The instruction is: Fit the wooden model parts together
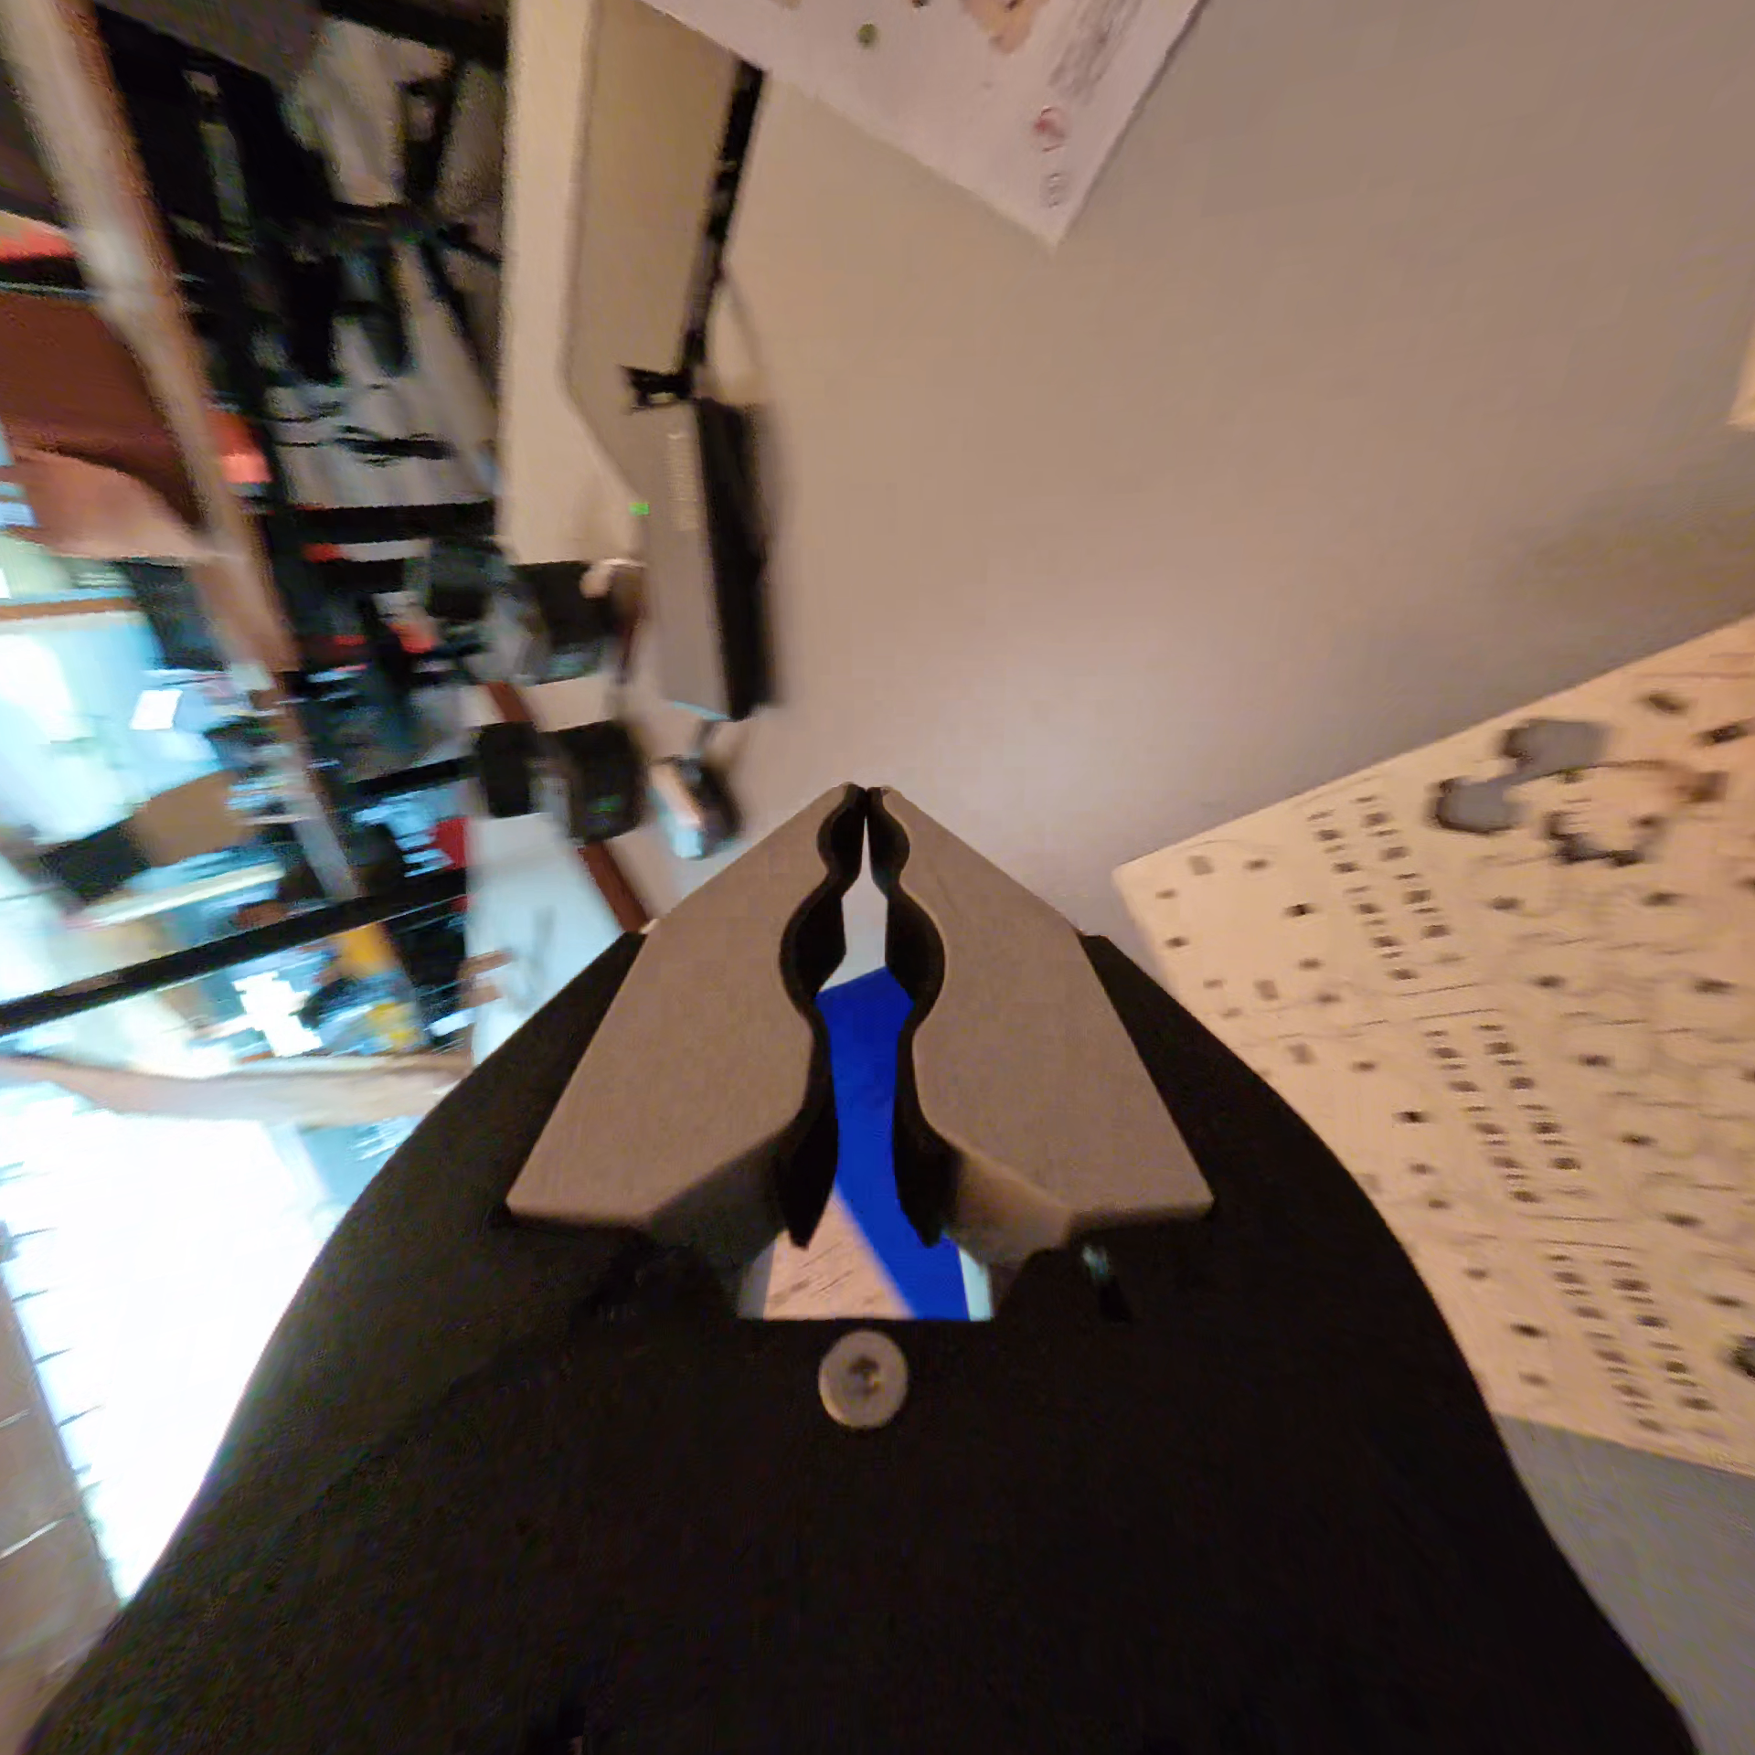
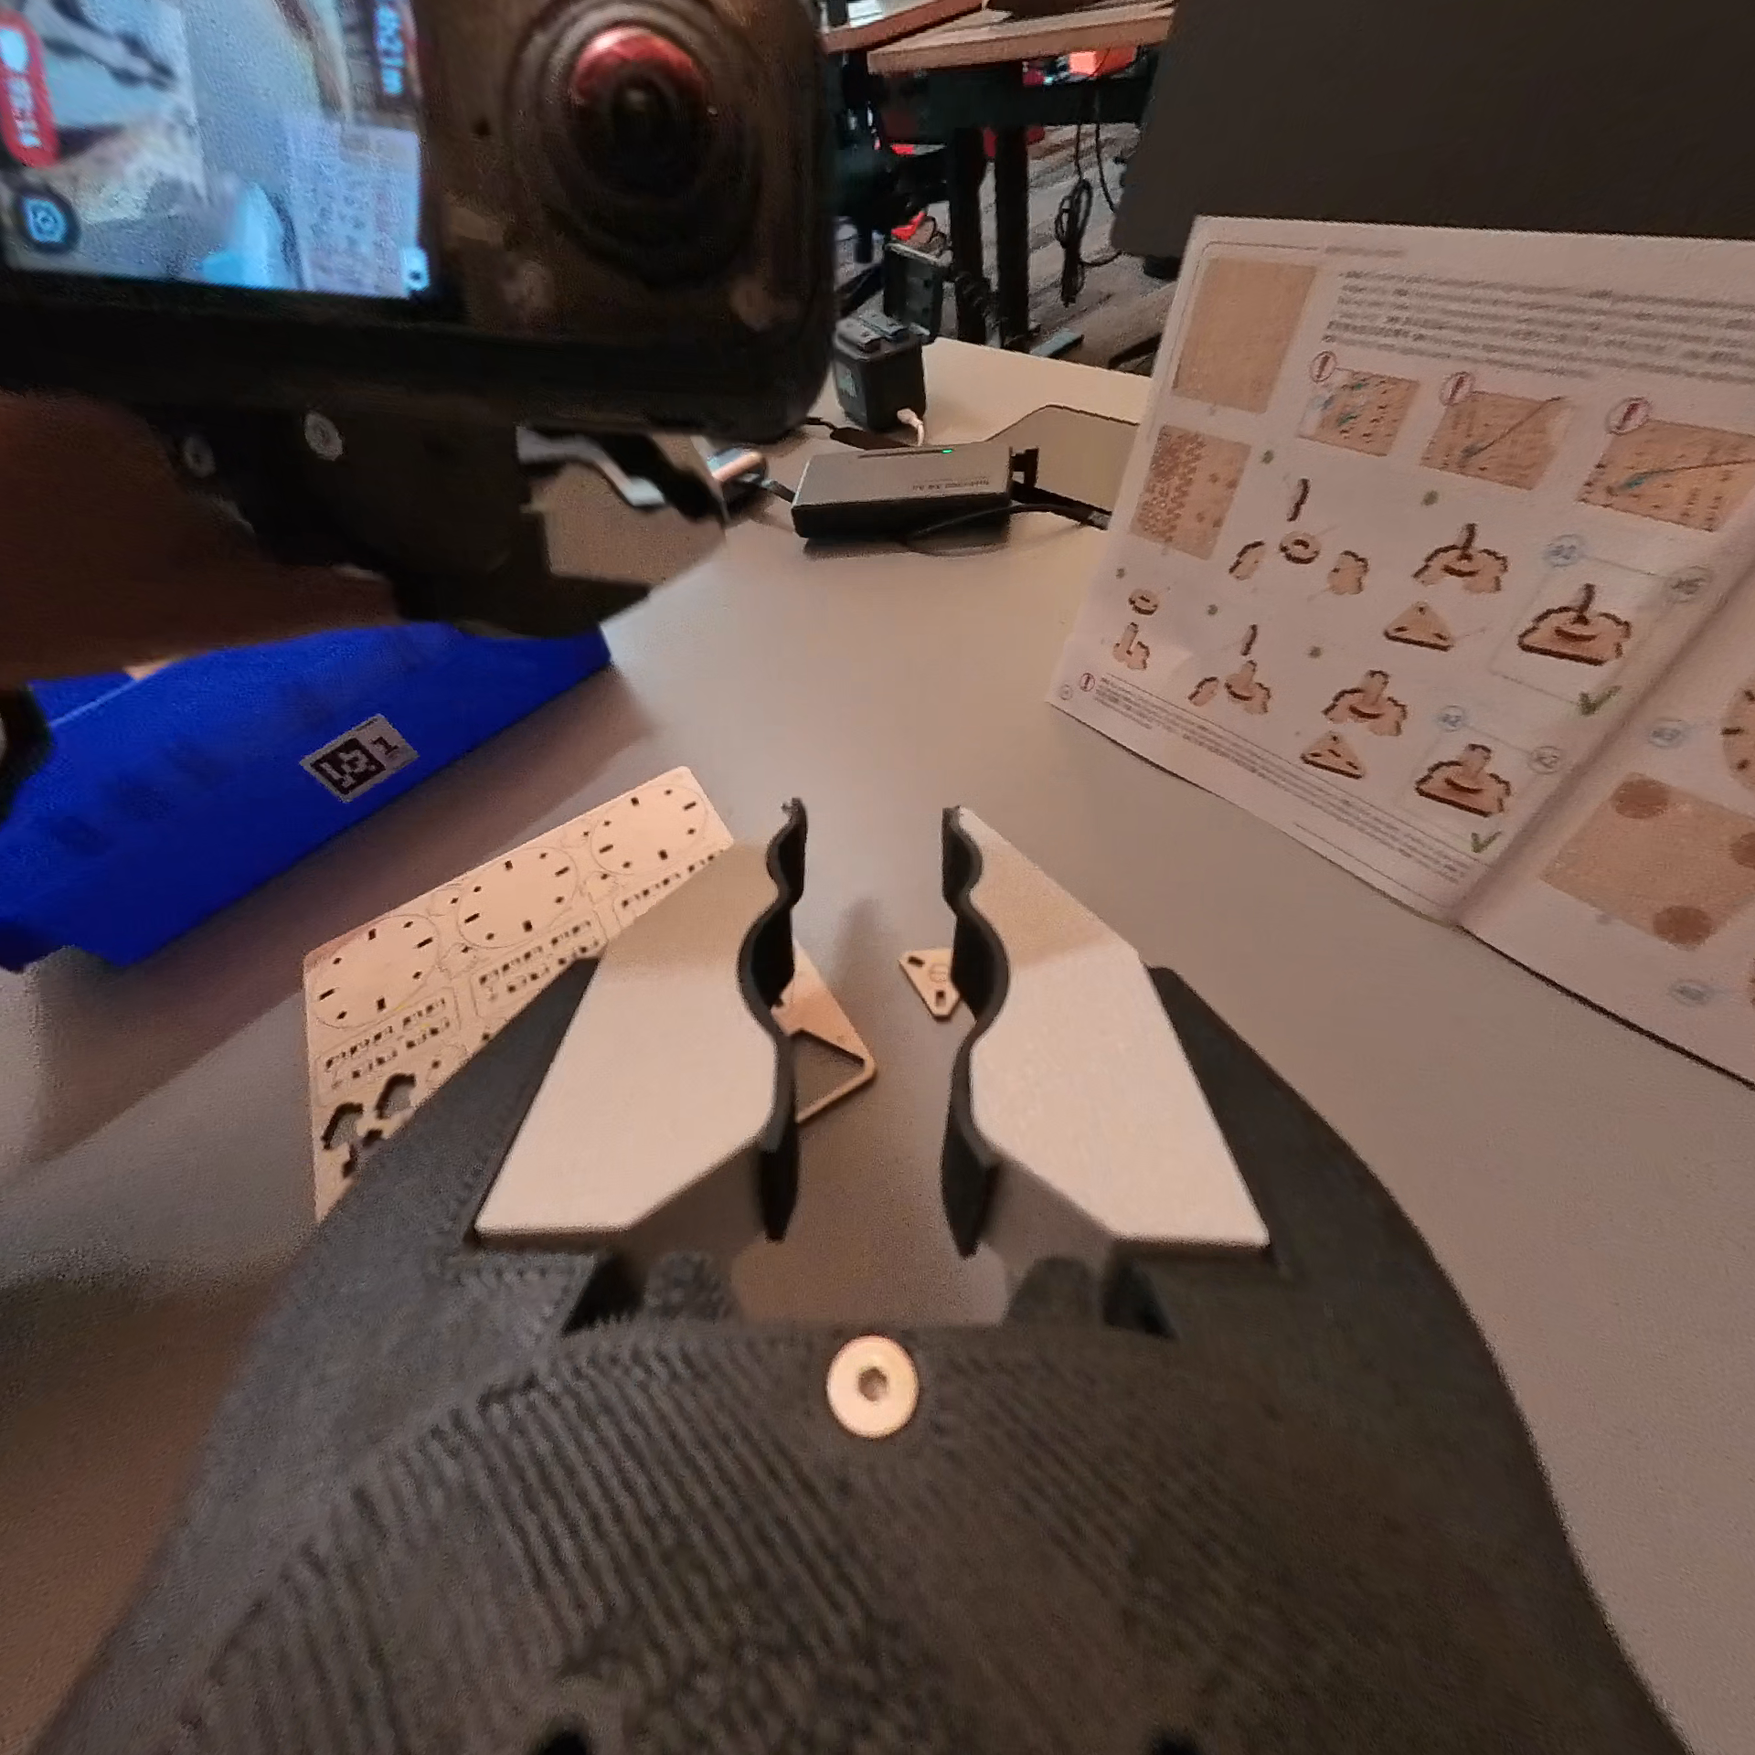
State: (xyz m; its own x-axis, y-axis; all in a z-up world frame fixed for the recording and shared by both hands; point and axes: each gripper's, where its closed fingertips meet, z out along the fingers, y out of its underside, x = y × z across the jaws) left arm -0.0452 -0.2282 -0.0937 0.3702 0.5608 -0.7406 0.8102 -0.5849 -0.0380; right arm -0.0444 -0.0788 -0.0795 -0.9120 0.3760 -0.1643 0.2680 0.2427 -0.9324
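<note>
A grey table [image 2: 855, 684] fills both views, with blurred shelving at the far left of the left view. The left gripper [image 1: 866, 793] is closed on nothing. Only the right view shows the right gripper [image 2: 874, 826] parted, bare, above a small wooden triangle [image 2: 929, 983], with the punched wooden sheet [image 2: 494, 931] lower left and an instruction sheet [image 2: 1405, 570] upper right.

Office or lab workroom, hobby assembly corner. Grey bench [image 2: 950, 665]; laser-cut plywood sheet [image 2: 494, 940] of punch-out parts; loose triangular wooden piece [image 2: 929, 983]; open illustrated instruction booklet [image 2: 1405, 570]. Powered grey box [image 2: 902, 489] with green light and cables; black charger [image 2: 878, 370] behind it. Further desks [image 2: 997, 38] on dark legs in the background, cables hanging beneath. Blurred shelving and bright windows [image 1: 114, 760] beyond the bench edge.
</note>
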